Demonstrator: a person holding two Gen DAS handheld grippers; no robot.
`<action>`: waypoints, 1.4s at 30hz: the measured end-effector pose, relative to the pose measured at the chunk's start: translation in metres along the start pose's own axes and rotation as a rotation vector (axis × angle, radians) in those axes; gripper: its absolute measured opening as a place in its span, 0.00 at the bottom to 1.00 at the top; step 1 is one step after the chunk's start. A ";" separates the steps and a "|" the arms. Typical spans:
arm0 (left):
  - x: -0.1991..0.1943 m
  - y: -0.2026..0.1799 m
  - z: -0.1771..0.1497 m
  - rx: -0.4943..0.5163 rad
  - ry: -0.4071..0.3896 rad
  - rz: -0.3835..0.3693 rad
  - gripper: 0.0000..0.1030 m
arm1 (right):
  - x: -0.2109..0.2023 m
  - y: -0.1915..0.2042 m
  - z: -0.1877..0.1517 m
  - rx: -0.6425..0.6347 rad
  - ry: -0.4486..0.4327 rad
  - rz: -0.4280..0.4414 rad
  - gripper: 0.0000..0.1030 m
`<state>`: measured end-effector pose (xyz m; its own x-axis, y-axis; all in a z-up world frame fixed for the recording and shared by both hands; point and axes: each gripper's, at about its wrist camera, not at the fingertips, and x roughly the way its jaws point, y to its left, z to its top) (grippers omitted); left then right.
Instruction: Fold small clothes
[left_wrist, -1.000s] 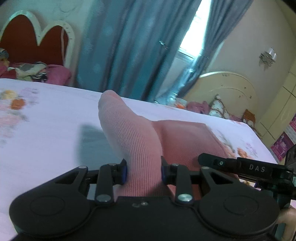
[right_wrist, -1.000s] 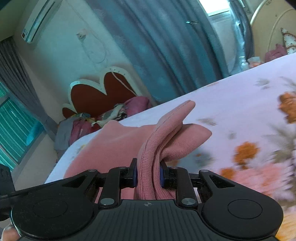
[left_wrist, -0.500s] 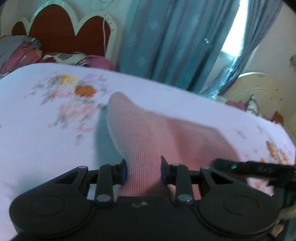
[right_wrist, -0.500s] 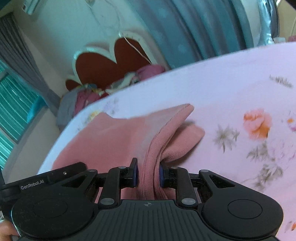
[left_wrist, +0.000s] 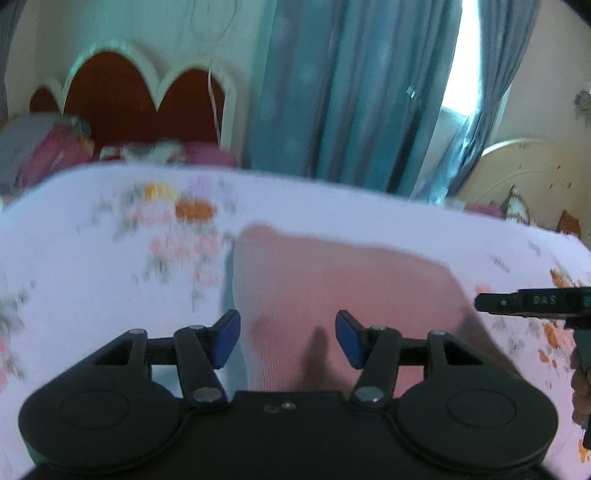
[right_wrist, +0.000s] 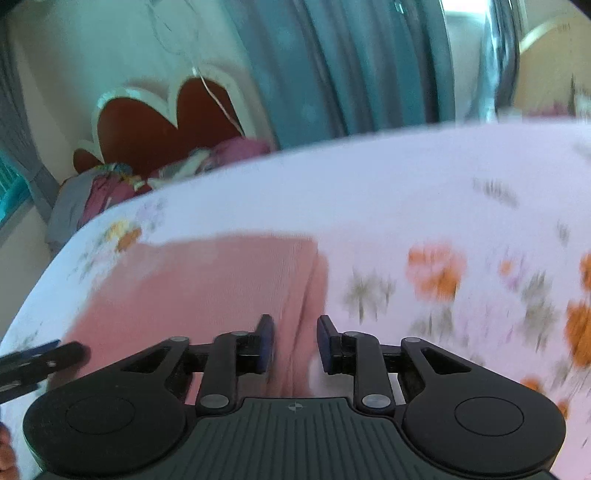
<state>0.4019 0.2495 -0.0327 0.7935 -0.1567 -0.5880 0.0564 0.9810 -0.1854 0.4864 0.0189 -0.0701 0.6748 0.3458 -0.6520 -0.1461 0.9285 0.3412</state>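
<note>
Pink ribbed knit garment (left_wrist: 332, 280) lies flat on floral bedsheet (left_wrist: 92, 280), folded into a rough rectangle, near edge running under both tools. Left gripper (left_wrist: 287, 338) jaws opening, blue pads (left_wrist: 226, 338) spread wide and clear of the cloth; fabric sits between and below them, not pinched. Right gripper (right_wrist: 295, 343) jaws also opening, gap narrower; garment's right folded edge (right_wrist: 306, 295) runs between the pads, whether they still touch it is not clear through blur. Right gripper's tip shows at right edge of left view, just beside garment corner. Scalloped red headboard (left_wrist: 125, 99) with heaped clothes (left_wrist: 48, 155) behind the bed; teal curtains (left_wrist: 351, 92) beyond.
</note>
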 end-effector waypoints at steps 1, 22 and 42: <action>0.001 -0.001 0.003 0.009 -0.004 -0.011 0.50 | 0.001 0.004 0.003 -0.014 -0.003 0.010 0.25; 0.003 -0.015 -0.007 0.047 0.075 -0.025 0.43 | -0.006 0.044 -0.024 -0.208 -0.021 -0.004 0.24; -0.020 -0.031 -0.048 0.072 0.172 0.061 0.70 | -0.005 0.016 -0.101 -0.111 0.123 -0.095 0.25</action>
<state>0.3549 0.2170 -0.0527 0.6817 -0.1077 -0.7237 0.0591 0.9940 -0.0922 0.4072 0.0456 -0.1296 0.5971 0.2632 -0.7578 -0.1696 0.9647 0.2015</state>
